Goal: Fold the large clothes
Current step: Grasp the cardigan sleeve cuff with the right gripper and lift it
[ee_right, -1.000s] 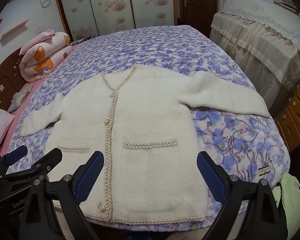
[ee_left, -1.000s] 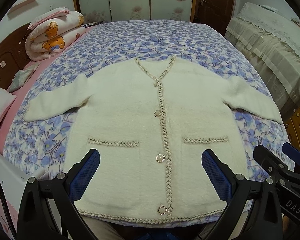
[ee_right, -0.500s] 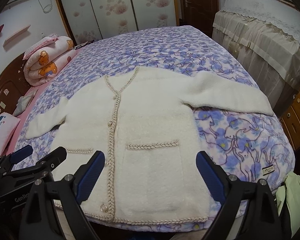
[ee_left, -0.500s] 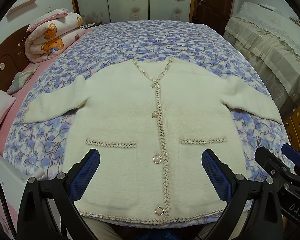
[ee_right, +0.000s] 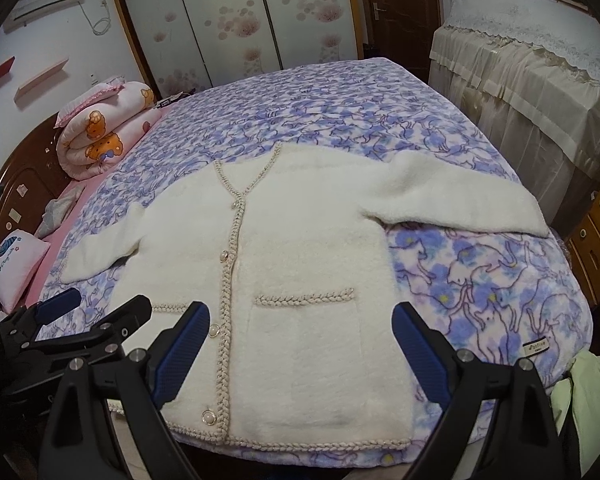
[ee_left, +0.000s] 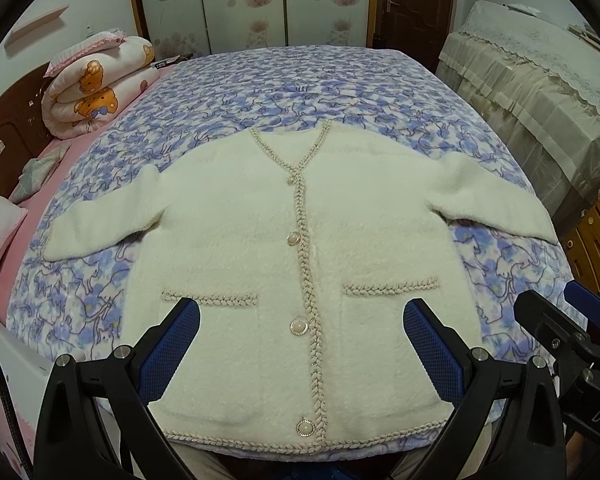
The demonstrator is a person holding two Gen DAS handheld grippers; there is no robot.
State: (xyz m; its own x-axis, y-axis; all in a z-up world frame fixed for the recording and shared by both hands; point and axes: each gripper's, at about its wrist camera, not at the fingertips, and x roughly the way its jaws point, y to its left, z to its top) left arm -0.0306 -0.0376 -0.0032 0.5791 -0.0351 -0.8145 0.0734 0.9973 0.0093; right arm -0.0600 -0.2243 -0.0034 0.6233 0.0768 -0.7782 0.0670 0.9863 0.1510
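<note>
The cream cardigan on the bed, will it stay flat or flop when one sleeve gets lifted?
The cardigan is fluffy knit, so it will probably drape and sag. Its spread sleeve would likely trail. Being buttoned, the front panels should stay together.

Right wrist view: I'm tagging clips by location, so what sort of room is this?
Most likely a home bedroom: a bed under a purple floral fleece blanket, a rolled pink bear-print quilt by the dark wooden headboard, and floral sliding wardrobe doors behind.
</note>
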